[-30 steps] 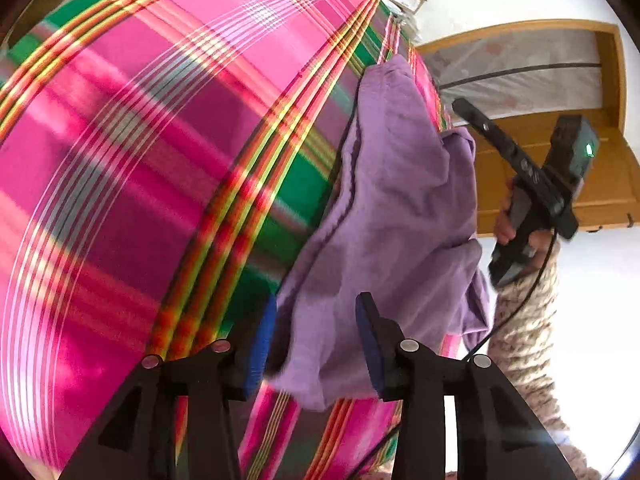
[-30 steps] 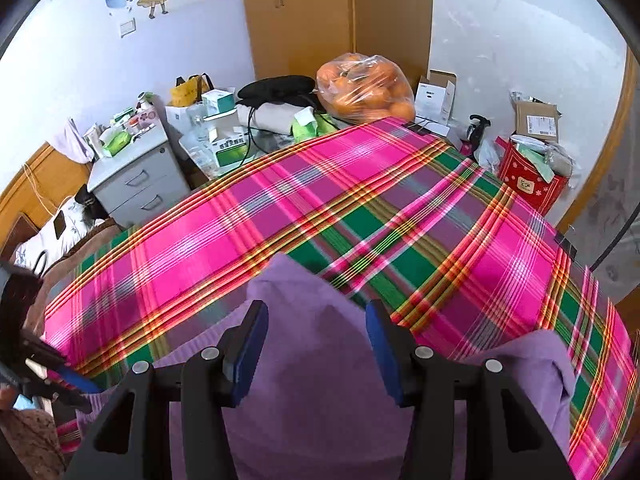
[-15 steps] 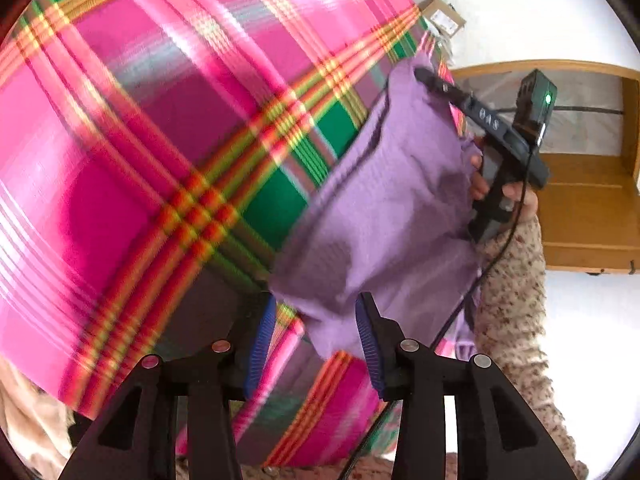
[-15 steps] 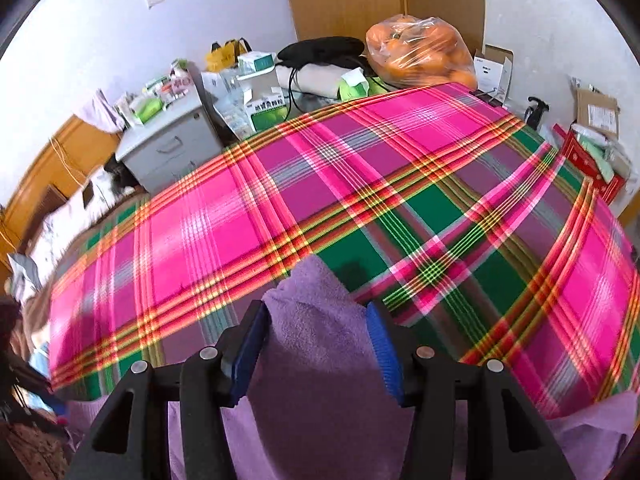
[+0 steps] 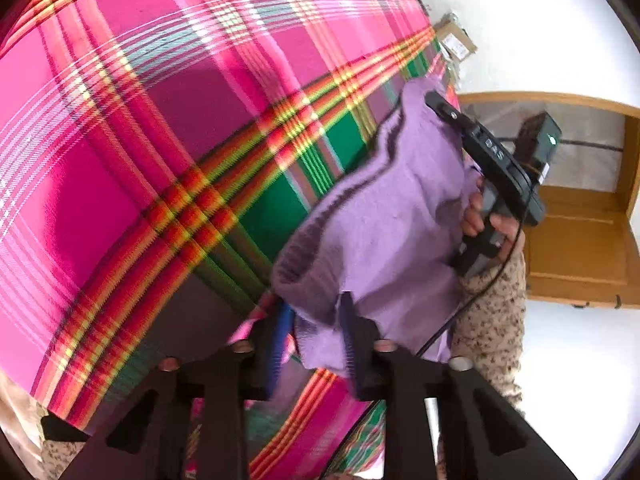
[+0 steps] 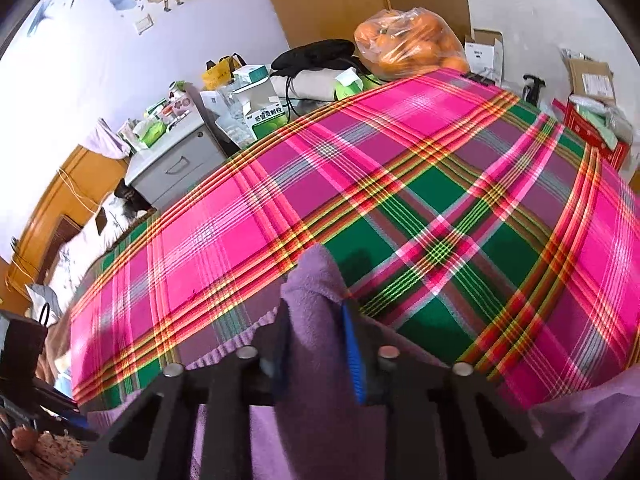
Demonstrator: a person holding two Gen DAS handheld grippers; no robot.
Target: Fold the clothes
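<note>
A: Where is the soft lilac knitted garment (image 5: 384, 216)?

B: It lies on the pink, green and orange plaid cloth (image 5: 168, 128) that covers the work surface, bunched at the cloth's near edge, with part of it drooping over that edge.

A: What is the left gripper (image 5: 316, 320) doing?

B: Its blue-padded fingers (image 5: 280, 328) are pinched onto a rounded fold of the lilac garment, just above the plaid cloth's near edge. The fabric fills the narrow gap between the pads.

A: And the right gripper (image 6: 316, 320)?

B: Clamped as well. In the right wrist view a ridge of the lilac knit stands up between its fingers, above the plaid cloth's near side, with more of the garment spread beneath the tool.

A: Can you see the right gripper from the other camera?

B: Yes, its black body lies across the far corner of the garment, held by a hand (image 5: 486, 220) in a speckled knitted sleeve (image 5: 488, 320), off the plaid cloth's edge.

A: What sits beyond the plaid cloth?

B: A clear plastic bag of oranges (image 6: 412, 46) past its far edge, a grey drawer cabinet (image 6: 176, 164) past its left side, and a red box (image 6: 592, 136) past its right corner.
</note>
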